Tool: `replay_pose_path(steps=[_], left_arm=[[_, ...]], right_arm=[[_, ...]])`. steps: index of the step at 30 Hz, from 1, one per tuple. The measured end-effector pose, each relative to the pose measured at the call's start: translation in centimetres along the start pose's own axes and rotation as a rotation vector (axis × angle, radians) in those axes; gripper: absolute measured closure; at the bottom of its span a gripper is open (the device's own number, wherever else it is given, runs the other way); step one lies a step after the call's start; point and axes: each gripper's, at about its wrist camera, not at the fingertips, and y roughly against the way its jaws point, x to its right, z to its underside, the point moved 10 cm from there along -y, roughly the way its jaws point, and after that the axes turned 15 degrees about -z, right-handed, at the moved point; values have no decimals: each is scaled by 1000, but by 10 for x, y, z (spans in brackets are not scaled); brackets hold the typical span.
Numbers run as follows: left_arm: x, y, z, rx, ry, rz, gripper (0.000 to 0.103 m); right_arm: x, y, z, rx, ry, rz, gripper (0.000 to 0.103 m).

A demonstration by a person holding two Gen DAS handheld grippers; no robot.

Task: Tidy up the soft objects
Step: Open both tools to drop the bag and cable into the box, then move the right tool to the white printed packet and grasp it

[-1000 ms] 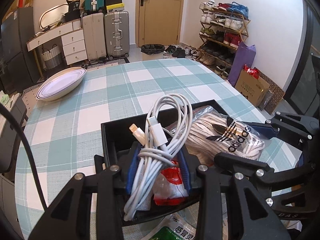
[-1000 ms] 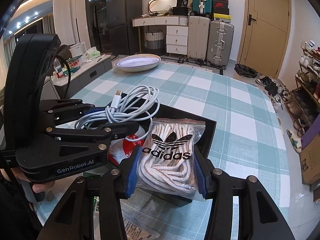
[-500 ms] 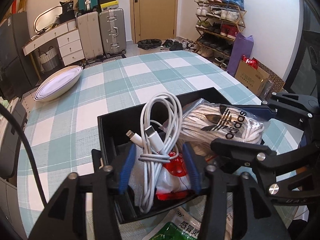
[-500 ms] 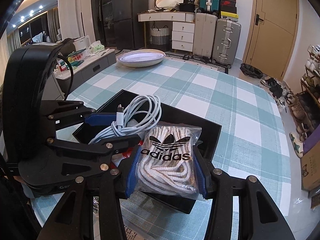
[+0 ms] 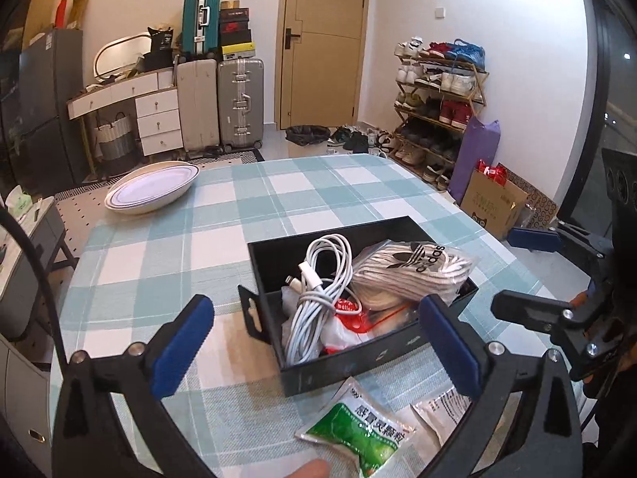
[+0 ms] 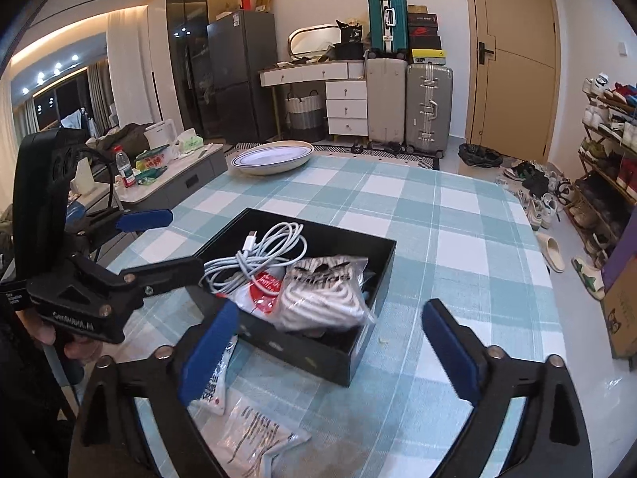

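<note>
Indoors, checked teal tablecloth (image 5: 167, 247) under black box (image 5: 358, 362), suitcases (image 5: 239, 107) beyond.

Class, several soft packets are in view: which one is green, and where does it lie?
The green sachet, lying on the tablecloth outside the black box. The packets beside it are white; the adidas bag sits inside.

Matt black box (image 5: 350, 352), glossy plastic bag (image 5: 414, 267), smooth white cable (image 5: 318, 290), woven checked tablecloth (image 5: 167, 247)
</note>
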Motion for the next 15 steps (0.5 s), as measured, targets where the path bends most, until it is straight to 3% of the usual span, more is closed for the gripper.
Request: replay_pose_path(steps=[15], left_arm=[[-9,15,44,-37,-10,-18,0]], right_arm=[[-25,2,48,-103,7,0,1]])
